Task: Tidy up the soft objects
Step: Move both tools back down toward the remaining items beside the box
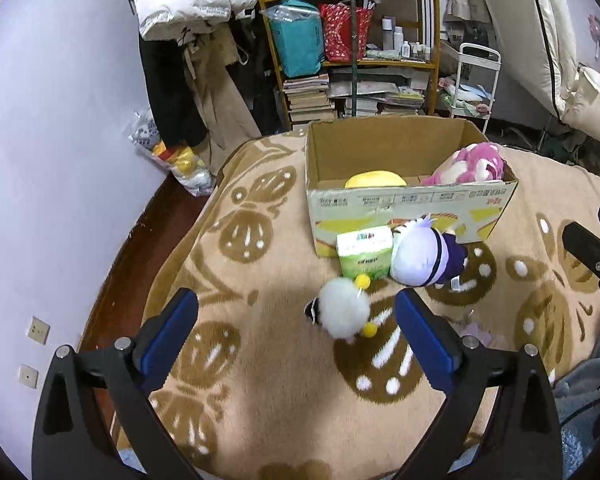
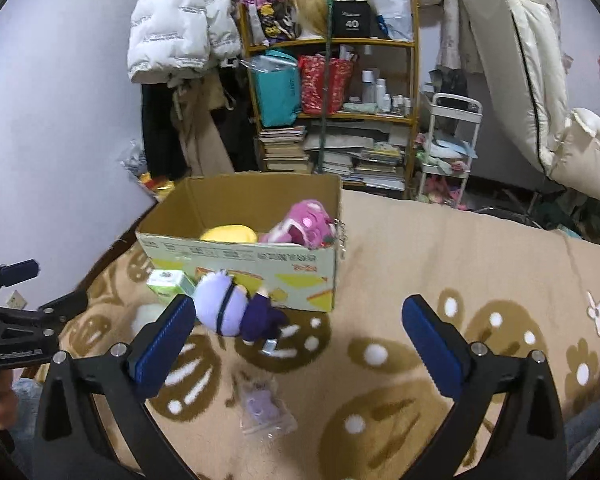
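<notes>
Inside the cardboard box, a yellow plush lies left and a pink plush right. Before the box: white pompom toy, green tissue pack, purple doll. Left gripper and right gripper gape wide, empty.

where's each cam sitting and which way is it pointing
Left wrist: on the left gripper, open above the blanket, facing the white fluffy toy and cardboard box; the right gripper enters at the right edge.
Right wrist: on the right gripper, open, facing the purple-haired doll.
Shared: box, doll, green tissue pack, shelf.
</notes>
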Tool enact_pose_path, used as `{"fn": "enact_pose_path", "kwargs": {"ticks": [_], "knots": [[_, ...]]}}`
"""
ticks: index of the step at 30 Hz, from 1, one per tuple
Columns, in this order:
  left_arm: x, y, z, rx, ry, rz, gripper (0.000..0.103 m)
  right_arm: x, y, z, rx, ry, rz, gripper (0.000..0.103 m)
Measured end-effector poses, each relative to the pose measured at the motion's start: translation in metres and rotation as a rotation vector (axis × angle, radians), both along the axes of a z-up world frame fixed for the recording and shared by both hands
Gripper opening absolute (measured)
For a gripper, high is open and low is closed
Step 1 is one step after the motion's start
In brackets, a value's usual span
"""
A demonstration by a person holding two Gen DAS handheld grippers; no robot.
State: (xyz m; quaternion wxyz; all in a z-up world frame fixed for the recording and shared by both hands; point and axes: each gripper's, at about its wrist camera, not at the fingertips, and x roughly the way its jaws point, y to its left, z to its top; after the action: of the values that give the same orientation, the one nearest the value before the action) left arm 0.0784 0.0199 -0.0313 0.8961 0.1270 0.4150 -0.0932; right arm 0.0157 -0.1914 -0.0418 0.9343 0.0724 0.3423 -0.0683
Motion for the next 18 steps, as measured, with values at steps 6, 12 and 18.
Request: {"fn": "enact_pose_path", "kwargs": {"ticks": [6,12,18], "knots": [[0.005,0.005,-0.004,-0.001,0.013,0.006,0.097,0.005,0.003,-0.012,0.010,0.061,0.005,0.103],[0.012,0.002,-0.011,0.009,0.035,-0.005,0.097,0.018,0.005,-0.022,0.009,0.110,0.005,0.103],[0.025,-0.004,-0.024,0.004,0.073,-0.017,0.097,0.031,0.005,-0.037,0.054,0.165,0.012,0.103]]}}
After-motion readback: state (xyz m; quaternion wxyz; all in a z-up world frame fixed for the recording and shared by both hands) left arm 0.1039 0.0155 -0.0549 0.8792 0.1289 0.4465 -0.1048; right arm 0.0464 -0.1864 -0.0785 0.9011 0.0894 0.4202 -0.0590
